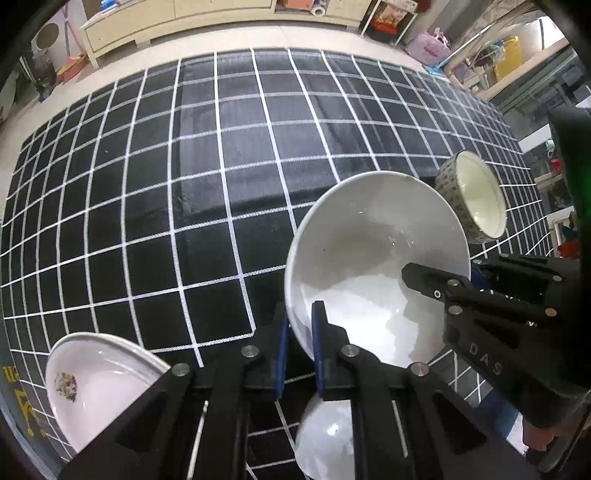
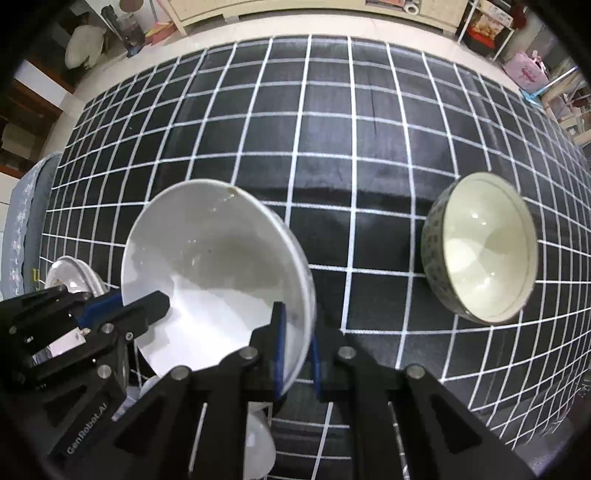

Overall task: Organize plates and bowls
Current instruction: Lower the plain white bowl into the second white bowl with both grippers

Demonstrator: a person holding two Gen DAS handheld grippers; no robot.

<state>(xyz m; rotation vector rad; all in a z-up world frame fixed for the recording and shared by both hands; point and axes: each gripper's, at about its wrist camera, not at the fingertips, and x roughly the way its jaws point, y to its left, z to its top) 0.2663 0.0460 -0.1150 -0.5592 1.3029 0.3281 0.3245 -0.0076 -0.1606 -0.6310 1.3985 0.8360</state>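
A large white bowl (image 1: 373, 254) (image 2: 218, 266) is held up off the black grid cloth by both grippers. My left gripper (image 1: 300, 332) is shut on its left rim. My right gripper (image 2: 297, 332) is shut on its right rim; it shows in the left wrist view (image 1: 436, 284) too. My left gripper shows at the lower left of the right wrist view (image 2: 147, 306). A patterned bowl with a cream inside (image 1: 472, 195) (image 2: 484, 247) stands on the cloth to the right. A white plate with a flower print (image 1: 92, 384) lies at the near left. Another white bowl (image 1: 325, 439) sits below the held one.
The black cloth with white grid lines (image 1: 221, 166) (image 2: 332, 147) covers the table. Cream cabinets (image 1: 184, 22) and shelves with clutter (image 1: 509, 62) stand beyond the far edge. A grey padded seat (image 2: 26, 214) is at the left.
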